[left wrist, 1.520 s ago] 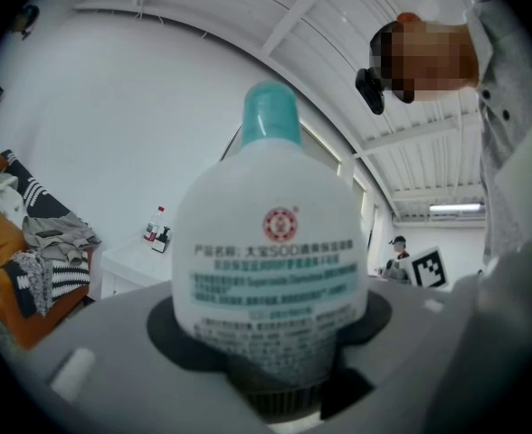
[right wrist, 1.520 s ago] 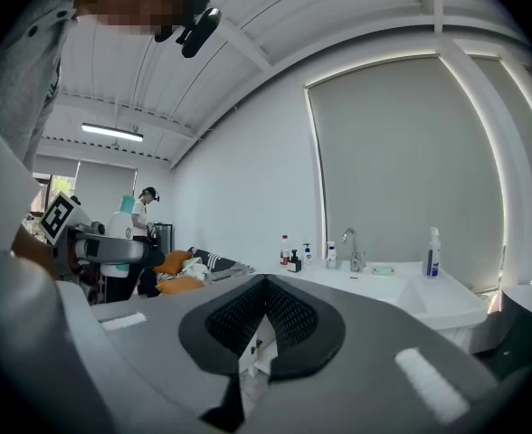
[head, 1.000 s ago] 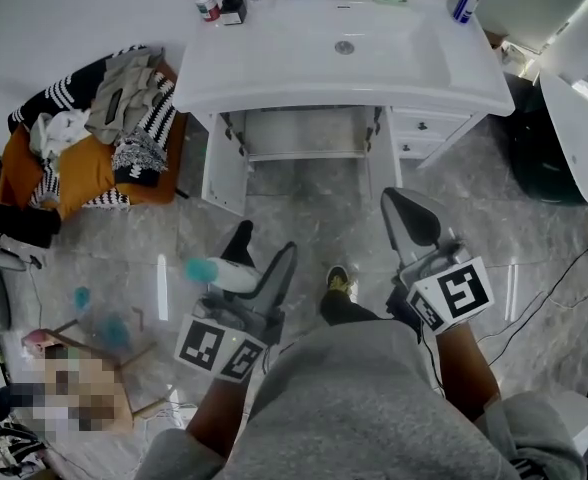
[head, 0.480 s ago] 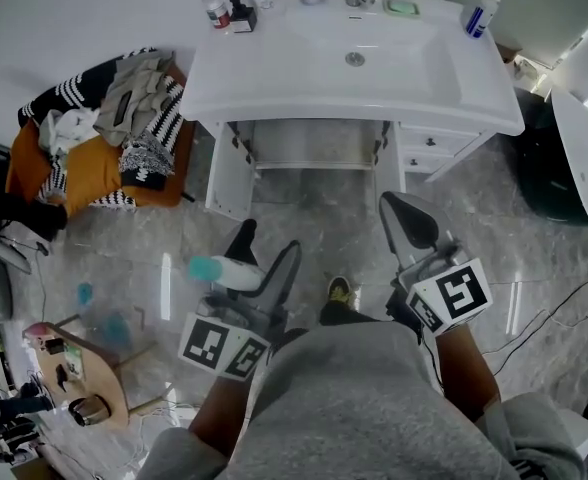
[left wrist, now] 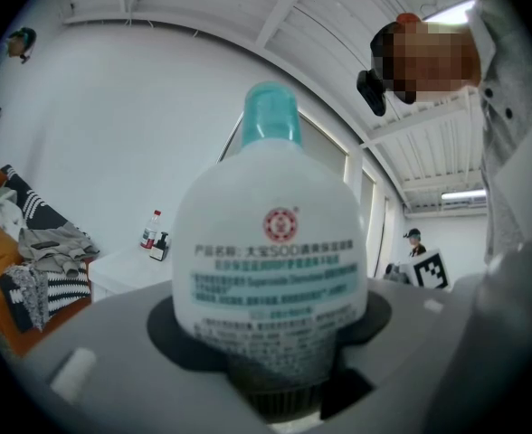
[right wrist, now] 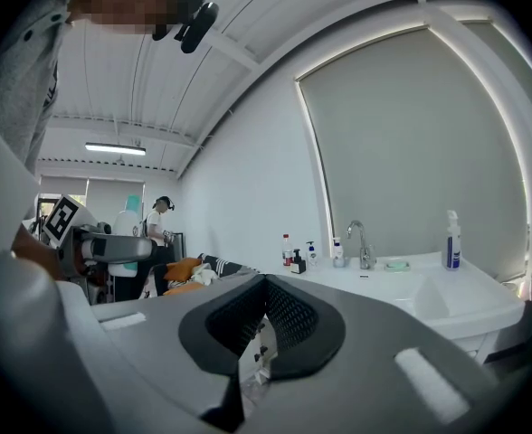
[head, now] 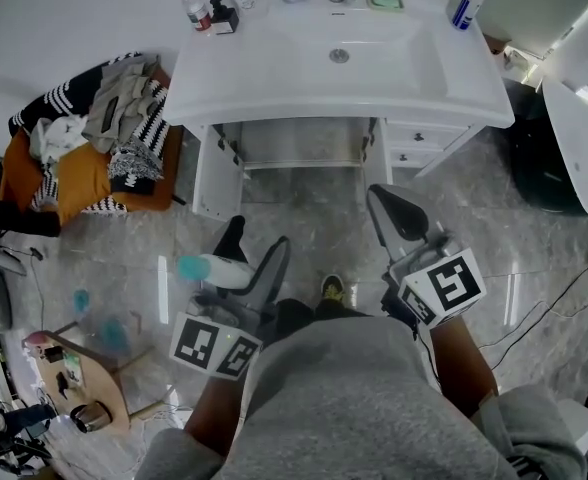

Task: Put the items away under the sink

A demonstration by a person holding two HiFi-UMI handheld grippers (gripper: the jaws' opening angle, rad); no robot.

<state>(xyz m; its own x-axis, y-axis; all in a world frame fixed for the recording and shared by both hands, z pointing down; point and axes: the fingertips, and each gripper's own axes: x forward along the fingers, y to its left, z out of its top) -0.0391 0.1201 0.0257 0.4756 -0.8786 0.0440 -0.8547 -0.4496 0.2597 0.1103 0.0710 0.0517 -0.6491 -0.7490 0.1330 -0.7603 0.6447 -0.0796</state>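
One white sink point(head: 274, 73) stands with the space underneath point(head: 299, 140) open. I see nothing put away in there, so the job looks barely begun. There are two grippers. The left gripper point(head: 252, 258) squeezes one white bottle point(head: 219, 269), low over the floor. The right gripper point(head: 392, 208) is closed and holds nothing. About five little bottles point(head: 190, 4) wait on the sink top.

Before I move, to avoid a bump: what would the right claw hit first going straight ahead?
Probably the vanity, at the post between its open bay and the drawers, though depth is unclear. Nothing shows between it and the right claw.
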